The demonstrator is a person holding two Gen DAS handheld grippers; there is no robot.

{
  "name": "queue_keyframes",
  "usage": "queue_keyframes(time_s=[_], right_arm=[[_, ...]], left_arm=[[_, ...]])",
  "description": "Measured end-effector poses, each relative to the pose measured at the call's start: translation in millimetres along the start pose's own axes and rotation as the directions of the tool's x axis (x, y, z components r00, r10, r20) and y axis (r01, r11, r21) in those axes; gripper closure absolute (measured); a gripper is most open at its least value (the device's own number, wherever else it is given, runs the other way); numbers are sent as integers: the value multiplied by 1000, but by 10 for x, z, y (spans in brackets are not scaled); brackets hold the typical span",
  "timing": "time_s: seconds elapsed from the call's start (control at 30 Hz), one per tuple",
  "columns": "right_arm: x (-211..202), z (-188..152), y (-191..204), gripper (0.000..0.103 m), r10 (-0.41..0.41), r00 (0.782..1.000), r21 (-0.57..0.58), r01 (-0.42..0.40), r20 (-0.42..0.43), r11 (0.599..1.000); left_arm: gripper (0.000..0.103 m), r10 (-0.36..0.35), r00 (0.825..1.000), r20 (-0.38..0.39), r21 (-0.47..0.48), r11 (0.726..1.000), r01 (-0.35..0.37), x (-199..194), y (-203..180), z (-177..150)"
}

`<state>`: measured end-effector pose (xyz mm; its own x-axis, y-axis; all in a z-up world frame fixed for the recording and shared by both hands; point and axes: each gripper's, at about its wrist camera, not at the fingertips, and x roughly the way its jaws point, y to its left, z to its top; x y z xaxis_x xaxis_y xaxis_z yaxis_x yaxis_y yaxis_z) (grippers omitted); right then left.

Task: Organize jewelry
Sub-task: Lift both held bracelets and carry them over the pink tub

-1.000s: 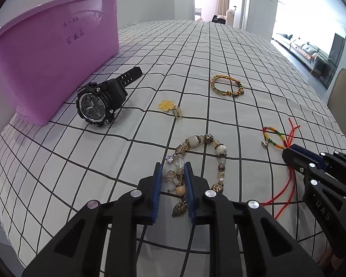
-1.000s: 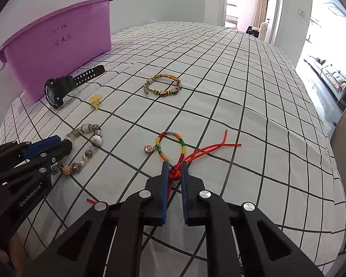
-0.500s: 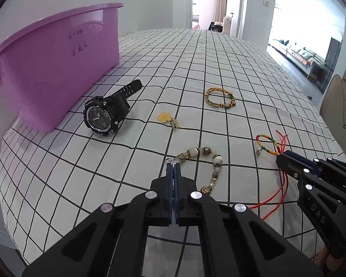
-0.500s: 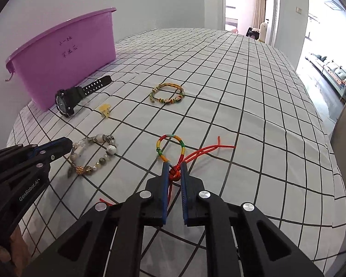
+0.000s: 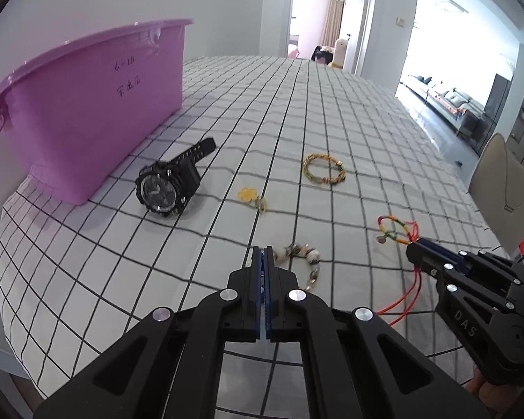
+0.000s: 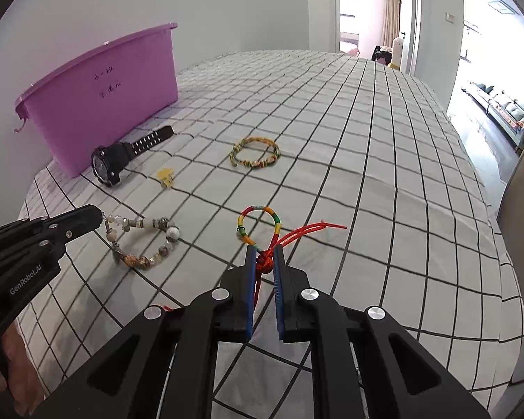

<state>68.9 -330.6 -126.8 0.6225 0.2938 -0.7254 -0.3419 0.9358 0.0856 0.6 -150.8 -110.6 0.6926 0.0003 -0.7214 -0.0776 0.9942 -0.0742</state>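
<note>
My left gripper (image 5: 262, 255) is shut on the beaded bracelet (image 5: 304, 260), which hangs from its tips just over the bed; it also shows in the right wrist view (image 6: 146, 241). My right gripper (image 6: 264, 256) is shut on the red knot of the rainbow cord bracelet (image 6: 258, 223), whose red cords trail out; it also shows in the left wrist view (image 5: 396, 228). A purple tub (image 5: 87, 104) stands at the far left.
On the checked bed cover (image 5: 332, 111) lie a black watch (image 5: 164, 188), a yellow flower charm (image 5: 249, 196) and a woven green-yellow bracelet (image 5: 324, 168). A beige chair (image 5: 506, 192) stands to the right of the bed. An open doorway is beyond.
My left gripper shut on the beaded bracelet and lifted, pulling it back. My right gripper stayed shut on the red knot and rose with the cord bracelet.
</note>
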Motion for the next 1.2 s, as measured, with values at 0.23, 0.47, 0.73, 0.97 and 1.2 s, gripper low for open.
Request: queue_keyframes(time_s=[0.23, 0.47, 0.73, 0.97, 1.2], right_arm=[[-195, 155, 53, 94, 13, 999, -10, -13, 36, 1000], [-403, 410, 120, 94, 35, 997, -31, -33, 69, 999], [-643, 790, 281, 94, 87, 992, -83, -80, 93, 993], [-763, 1198, 542, 94, 134, 982, -136, -115, 132, 984], [-809, 1762, 1049, 94, 164, 969, -155, -136, 183, 978]], left_arm=[[101, -11, 999, 47, 6, 1000, 10, -220, -35, 197], [101, 13, 997, 73, 1, 1000, -13, -437, 10, 414], [101, 51, 991, 121, -45, 998, -46, -778, 122, 731], [101, 85, 980, 178, -84, 994, -70, -1043, 387, 1059], [101, 84, 967, 240, -75, 995, -68, -1250, 815, 1531]])
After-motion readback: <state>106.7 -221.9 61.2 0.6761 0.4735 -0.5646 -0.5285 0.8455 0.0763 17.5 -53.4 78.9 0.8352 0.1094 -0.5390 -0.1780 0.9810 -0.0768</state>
